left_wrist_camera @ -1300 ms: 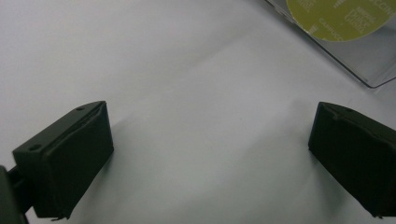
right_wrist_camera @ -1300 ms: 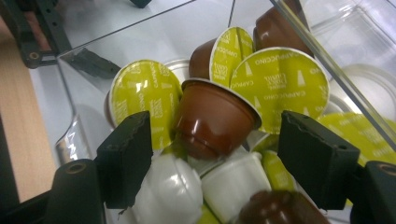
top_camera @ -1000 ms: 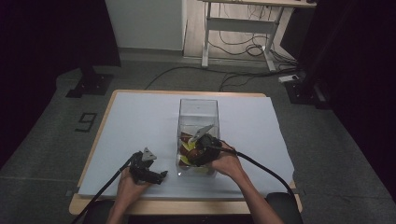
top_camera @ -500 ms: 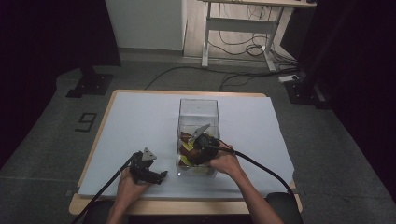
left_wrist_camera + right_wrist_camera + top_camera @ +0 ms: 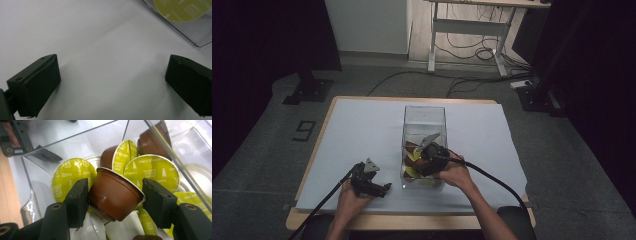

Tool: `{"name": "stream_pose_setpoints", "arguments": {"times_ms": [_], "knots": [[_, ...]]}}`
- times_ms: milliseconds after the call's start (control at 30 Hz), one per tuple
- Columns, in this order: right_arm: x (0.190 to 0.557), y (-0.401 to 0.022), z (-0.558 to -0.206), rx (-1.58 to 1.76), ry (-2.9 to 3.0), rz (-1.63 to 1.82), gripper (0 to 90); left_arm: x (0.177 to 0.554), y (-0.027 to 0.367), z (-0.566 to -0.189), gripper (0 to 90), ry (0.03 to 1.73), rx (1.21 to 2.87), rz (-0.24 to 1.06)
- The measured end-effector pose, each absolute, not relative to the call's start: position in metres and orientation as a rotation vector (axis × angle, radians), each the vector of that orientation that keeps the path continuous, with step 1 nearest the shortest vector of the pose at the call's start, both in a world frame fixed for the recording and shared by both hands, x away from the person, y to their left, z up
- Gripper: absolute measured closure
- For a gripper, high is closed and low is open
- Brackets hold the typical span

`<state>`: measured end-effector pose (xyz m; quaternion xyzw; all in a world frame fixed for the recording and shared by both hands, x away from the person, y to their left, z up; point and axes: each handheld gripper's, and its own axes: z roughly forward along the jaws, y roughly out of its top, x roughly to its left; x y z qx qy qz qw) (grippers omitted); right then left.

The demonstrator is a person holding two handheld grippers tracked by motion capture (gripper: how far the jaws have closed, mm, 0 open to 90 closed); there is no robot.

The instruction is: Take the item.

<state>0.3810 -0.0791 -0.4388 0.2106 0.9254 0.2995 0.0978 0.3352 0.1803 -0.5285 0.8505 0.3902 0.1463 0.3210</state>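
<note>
High view: my right gripper (image 5: 428, 159) reaches into the clear plastic box (image 5: 424, 116) that stands at the middle of the white table cover (image 5: 362, 130), its body at the box's near end, toward 6 o'clock. Brown and yellow-green capsules (image 5: 412, 159) lie heaped under it on the box floor; from here I cannot tell how its jaws stand. My left gripper (image 5: 371, 182) rests on the cover at about 8 o'clock from the box, near it but apart, held in my left hand (image 5: 349, 196).

Left gripper view: my two black jaws stand wide apart over bare white cover, with nothing between them. At 1 o'clock the corner of the clear box (image 5: 197, 37) shows, a yellow-green capsule lid (image 5: 181, 10) behind its wall.

Right gripper view: I am inside the box (image 5: 75, 135). A brown capsule (image 5: 113, 195) lies tilted between my jaws, its foil rim turned toward 2 o'clock. The jaws have just been closing; the left pad touches the capsule's body and the right pad meets its rim, so I read a grip on it. Other capsules with yellow-green cappuccino lids (image 5: 150, 171) crowd behind from 10 to 2 o'clock, and white capsules (image 5: 120, 227) lie below at 6 o'clock.
</note>
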Motion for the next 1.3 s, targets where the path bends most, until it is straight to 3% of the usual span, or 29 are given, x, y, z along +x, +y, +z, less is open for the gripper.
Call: {"name": "stream_pose_setpoints", "arguments": {"times_ms": [1300], "knots": [[0.370, -0.114, -0.393, 0.711, 2.642, 0.974, 39.6, 0.335, 0.180, -0.529, 0.0, 1.025, 2.234, 0.387]]}}
